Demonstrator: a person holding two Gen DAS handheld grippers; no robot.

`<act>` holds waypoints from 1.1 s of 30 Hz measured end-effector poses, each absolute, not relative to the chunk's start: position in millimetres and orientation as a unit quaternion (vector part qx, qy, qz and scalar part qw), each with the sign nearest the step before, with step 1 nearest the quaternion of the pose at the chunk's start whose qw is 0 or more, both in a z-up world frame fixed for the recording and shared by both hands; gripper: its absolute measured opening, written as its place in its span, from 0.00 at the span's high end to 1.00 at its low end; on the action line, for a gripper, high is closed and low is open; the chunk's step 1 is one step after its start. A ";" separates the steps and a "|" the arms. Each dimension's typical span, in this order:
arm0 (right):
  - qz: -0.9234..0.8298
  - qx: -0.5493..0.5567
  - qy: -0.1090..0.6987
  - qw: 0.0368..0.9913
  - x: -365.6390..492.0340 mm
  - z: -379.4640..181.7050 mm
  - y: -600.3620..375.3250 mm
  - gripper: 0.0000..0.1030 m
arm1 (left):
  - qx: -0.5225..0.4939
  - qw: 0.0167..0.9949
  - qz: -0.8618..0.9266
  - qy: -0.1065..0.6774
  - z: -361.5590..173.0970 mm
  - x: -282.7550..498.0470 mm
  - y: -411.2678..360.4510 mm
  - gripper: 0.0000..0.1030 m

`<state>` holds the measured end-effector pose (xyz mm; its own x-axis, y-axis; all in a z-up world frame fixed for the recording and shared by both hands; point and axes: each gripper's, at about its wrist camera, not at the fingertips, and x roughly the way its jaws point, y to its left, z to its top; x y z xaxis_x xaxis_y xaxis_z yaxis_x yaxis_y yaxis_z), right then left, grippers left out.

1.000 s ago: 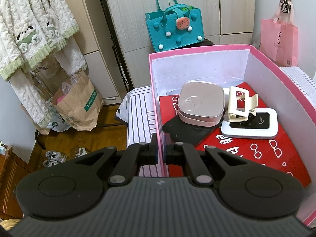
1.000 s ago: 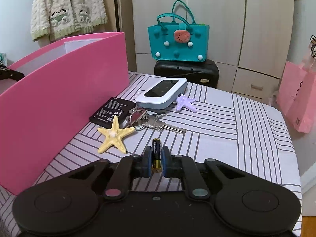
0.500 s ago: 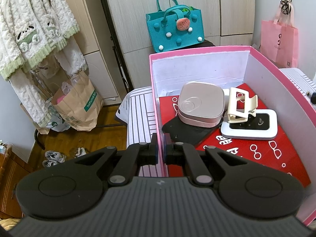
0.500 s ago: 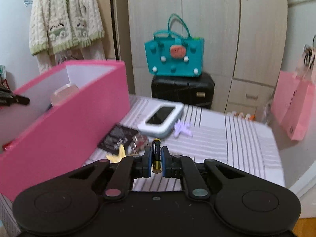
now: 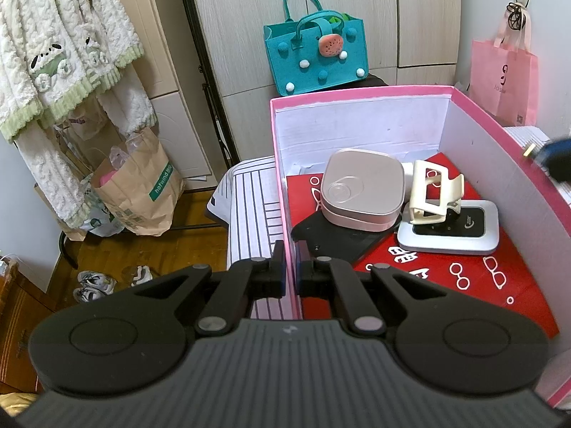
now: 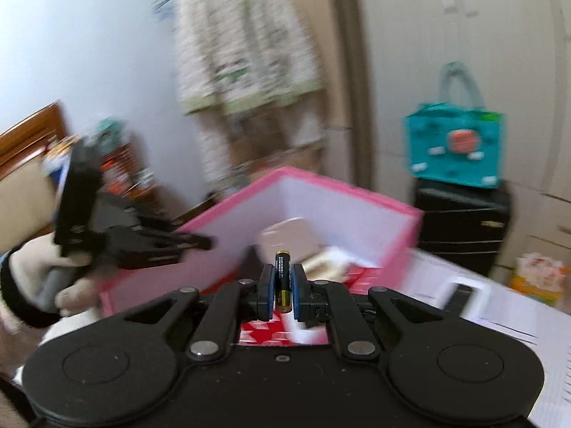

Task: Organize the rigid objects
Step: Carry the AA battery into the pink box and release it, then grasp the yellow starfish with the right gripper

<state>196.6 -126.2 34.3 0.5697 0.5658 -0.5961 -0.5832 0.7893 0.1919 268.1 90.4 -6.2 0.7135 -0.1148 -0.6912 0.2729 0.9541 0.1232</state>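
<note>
Right claw [image 6: 283, 292] pinches battery [image 6: 282, 281]; left claw [image 5: 289, 273] (closed) clamps box wall [image 5: 283, 192].

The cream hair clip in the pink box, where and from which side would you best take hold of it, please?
I would grip the cream hair clip across its upper rectangular frame, coming from above. It stands propped on the white device beside the pink tin, so its top is free while the box wall blocks the side.
</note>
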 end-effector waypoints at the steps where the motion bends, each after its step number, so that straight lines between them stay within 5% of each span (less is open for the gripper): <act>1: 0.340 -0.021 0.344 0.875 201.8 29.2 -114.0 0.89 | 0.107 0.919 -0.106 0.363 -6.5 268.3 90.4 0.96; 13: 0.367 -0.050 0.364 0.855 239.7 -2.8 -81.3 0.88 | 0.110 0.923 -0.105 0.355 -6.1 267.7 88.7 0.96; 16: 0.362 -0.032 0.351 0.863 232.7 7.6 -98.9 0.72 | 0.114 0.923 -0.105 0.352 -6.0 267.1 89.5 0.96; 33: 0.196 0.063 0.363 0.909 164.3 -22.5 -234.7 0.62 | 0.112 0.926 -0.104 0.346 -5.3 264.9 92.2 0.96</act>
